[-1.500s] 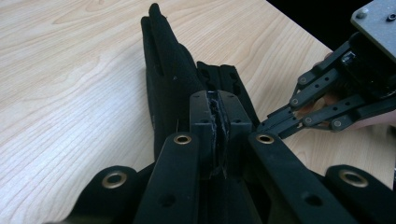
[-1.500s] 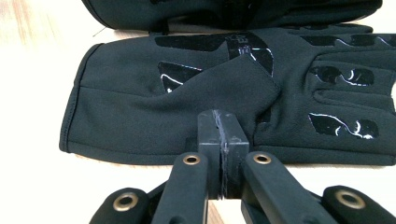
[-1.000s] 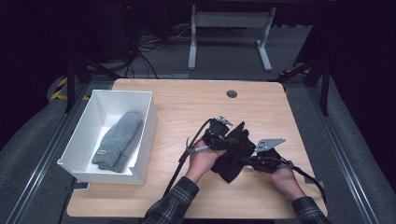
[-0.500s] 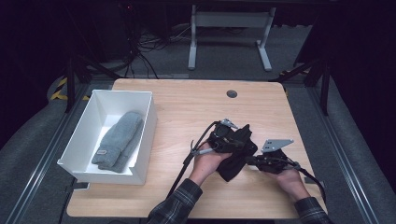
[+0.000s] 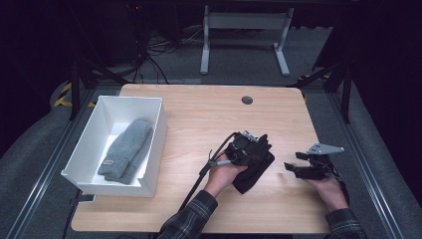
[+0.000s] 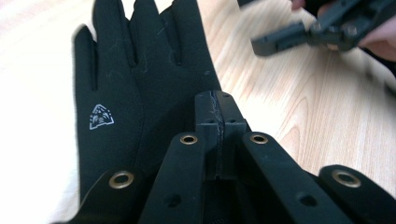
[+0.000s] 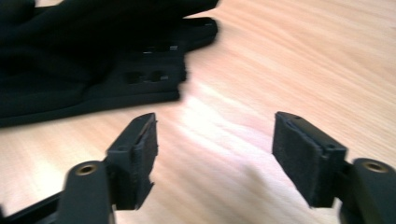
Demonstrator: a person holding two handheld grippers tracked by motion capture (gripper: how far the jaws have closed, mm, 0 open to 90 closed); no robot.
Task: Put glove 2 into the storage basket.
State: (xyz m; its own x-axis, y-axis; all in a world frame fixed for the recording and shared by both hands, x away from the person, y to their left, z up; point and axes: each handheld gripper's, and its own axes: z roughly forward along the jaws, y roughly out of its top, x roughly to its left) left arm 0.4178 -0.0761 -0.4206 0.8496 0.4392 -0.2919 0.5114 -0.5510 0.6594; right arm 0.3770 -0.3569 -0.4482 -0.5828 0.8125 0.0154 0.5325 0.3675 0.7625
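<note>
A black glove [image 5: 255, 175] lies on the wooden table, fingers spread flat, with a small white logo [image 6: 101, 116] on it. My left gripper [image 5: 261, 152] rests on top of the glove [image 6: 116, 79]. Its jaws are pressed together on the fabric near the glove's middle [image 6: 217, 100]. My right gripper [image 5: 289, 167] is just to the right of the glove and apart from it, low over bare wood. In the right gripper view, that gripper [image 7: 215, 149] stands open with nothing between its pads, and the glove [image 7: 70, 70] lies ahead at upper left.
A white bin [image 5: 158, 137] stands at the table's left and holds a grey knitted item [image 5: 127, 149]. A cable hole [image 5: 247, 100] sits near the far edge. Bare wood lies to the right of and behind the glove. A cable trails from the left gripper.
My right gripper has let go of the glove, opened and drawn away to the right. The left gripper has stayed on the glove, which shifted slightly right.
</note>
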